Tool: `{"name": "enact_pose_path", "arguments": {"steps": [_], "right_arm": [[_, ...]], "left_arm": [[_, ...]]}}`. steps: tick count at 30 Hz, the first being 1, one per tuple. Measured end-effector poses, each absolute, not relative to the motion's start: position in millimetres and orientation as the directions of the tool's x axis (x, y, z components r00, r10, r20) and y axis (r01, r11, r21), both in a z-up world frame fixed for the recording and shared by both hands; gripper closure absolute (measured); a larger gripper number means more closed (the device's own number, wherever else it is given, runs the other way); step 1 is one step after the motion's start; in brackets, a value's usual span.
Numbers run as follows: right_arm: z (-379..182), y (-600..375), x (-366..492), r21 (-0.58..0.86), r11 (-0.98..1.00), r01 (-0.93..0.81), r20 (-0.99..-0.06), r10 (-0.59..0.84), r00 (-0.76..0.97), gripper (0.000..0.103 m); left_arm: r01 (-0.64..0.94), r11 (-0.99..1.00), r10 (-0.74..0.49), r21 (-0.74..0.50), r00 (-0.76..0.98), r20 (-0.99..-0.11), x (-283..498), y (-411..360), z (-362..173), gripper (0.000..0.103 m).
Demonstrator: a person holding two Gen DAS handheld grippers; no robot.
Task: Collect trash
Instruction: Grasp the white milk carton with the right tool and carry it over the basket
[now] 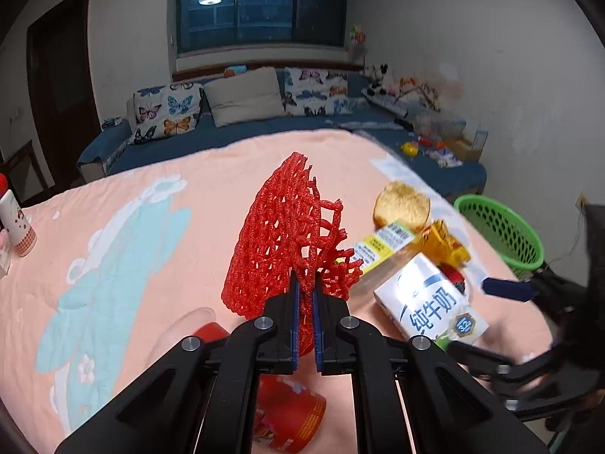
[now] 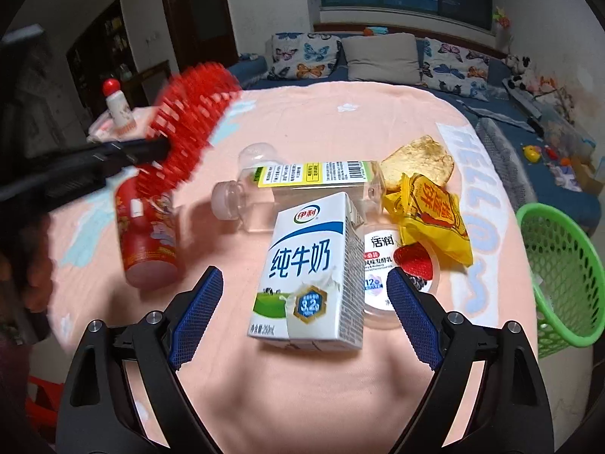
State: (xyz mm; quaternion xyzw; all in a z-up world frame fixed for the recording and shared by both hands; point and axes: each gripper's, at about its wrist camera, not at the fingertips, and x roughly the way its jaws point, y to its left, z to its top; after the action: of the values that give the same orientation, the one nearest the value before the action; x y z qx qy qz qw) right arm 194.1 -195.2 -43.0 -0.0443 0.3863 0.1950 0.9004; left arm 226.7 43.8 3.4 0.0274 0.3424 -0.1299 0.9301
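My left gripper (image 1: 306, 287) is shut on a red foam fruit net (image 1: 287, 234) and holds it above the pink cloth; it shows blurred in the right wrist view (image 2: 189, 132). My right gripper (image 2: 302, 283) is open, its jaws either side of a white milk carton (image 2: 314, 268), not touching. Around the carton lie a clear plastic bottle (image 2: 302, 185), a yellow snack wrapper (image 2: 435, 215), a yogurt cup (image 2: 382, 261), a slice of toast (image 2: 419, 162) and a red bottle (image 2: 147, 234). The carton (image 1: 431, 302) also shows in the left wrist view.
A green mesh basket (image 2: 563, 272) stands off the table's right edge; it also shows in the left wrist view (image 1: 499, 230). A small white bottle with a red cap (image 2: 117, 109) stands at the far left. A blue sofa with cushions (image 2: 382, 56) is behind.
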Motion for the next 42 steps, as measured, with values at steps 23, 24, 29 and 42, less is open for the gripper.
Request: {"name": "enact_pose_path", "arguments": {"steps": [23, 24, 29, 42], "right_arm": [[-81, -161, 230, -0.151, 0.937, -0.315, -0.772, 0.087, 0.630, 0.035], [-78, -164, 228, -0.135, 0.939, -0.316, -0.769, 0.102, 0.631, 0.035], [-58, -187, 219, -0.002, 0.943, -0.333, -0.752, 0.218, 0.622, 0.035], [-10, -293, 203, 0.191, 0.957, -0.219, -0.671, 0.290, 0.682, 0.035]], "left_arm": [[0.271, 0.956, -0.282, -0.108, 0.760, -0.586, 205, 78, 21, 0.097], [0.275, 0.955, -0.286, -0.110, 0.759, -0.584, 205, 77, 21, 0.097], [0.300, 0.947, -0.309, -0.115, 0.750, -0.585, 206, 66, 25, 0.097], [0.417, 0.899, -0.412, -0.133, 0.701, -0.582, 223, -3, 42, 0.097]]}}
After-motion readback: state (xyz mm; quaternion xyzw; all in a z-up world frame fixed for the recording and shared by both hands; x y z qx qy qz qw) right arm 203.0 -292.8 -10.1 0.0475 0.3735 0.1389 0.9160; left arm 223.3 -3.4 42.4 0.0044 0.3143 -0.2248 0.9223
